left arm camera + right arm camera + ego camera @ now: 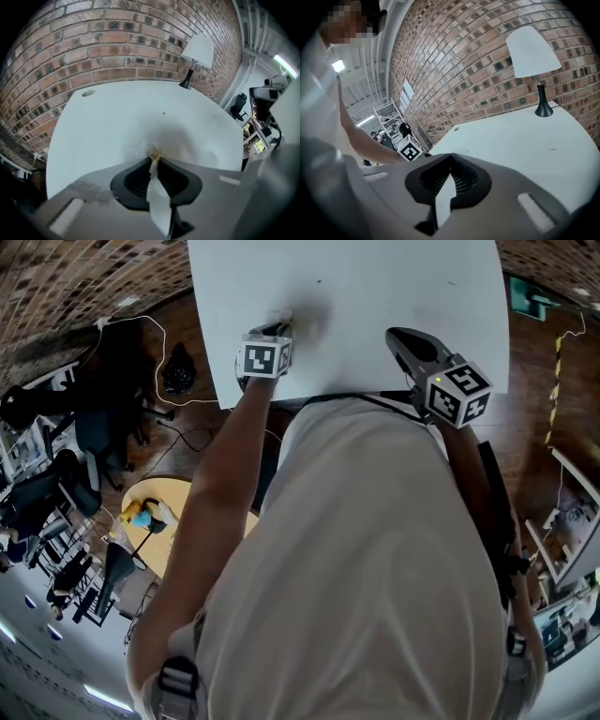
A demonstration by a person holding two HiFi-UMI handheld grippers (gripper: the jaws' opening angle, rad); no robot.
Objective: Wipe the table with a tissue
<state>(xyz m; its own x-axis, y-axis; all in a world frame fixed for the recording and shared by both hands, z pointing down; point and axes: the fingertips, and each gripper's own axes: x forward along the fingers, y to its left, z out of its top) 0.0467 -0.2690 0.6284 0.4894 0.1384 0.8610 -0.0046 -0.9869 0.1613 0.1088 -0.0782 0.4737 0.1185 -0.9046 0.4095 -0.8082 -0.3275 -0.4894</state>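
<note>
1. The left gripper (153, 157) is clamped on a white tissue (158, 201), and the jaws are pressed together on the strip that runs back between them.
2. The tissue's front end is bunched at the jaw tips and pressed onto the white table (117, 122); a yellowish stain is seen on it there.
3. In the head view, the left gripper (279, 324) is placed close to the table's (375, 287) near edge, toward its left side edge.
4. Ahead of the left gripper, a broad stretch of bare tabletop is left open up to the brick wall (117, 42), marked only by a small speck (163, 113) and a round disc (88, 93) near the far left corner.
5. The far right corner is taken by a lamp (197, 51).
6. The right gripper (396, 336) is held with its jaws together, its tips over the near edge, apart from the left gripper.
</note>
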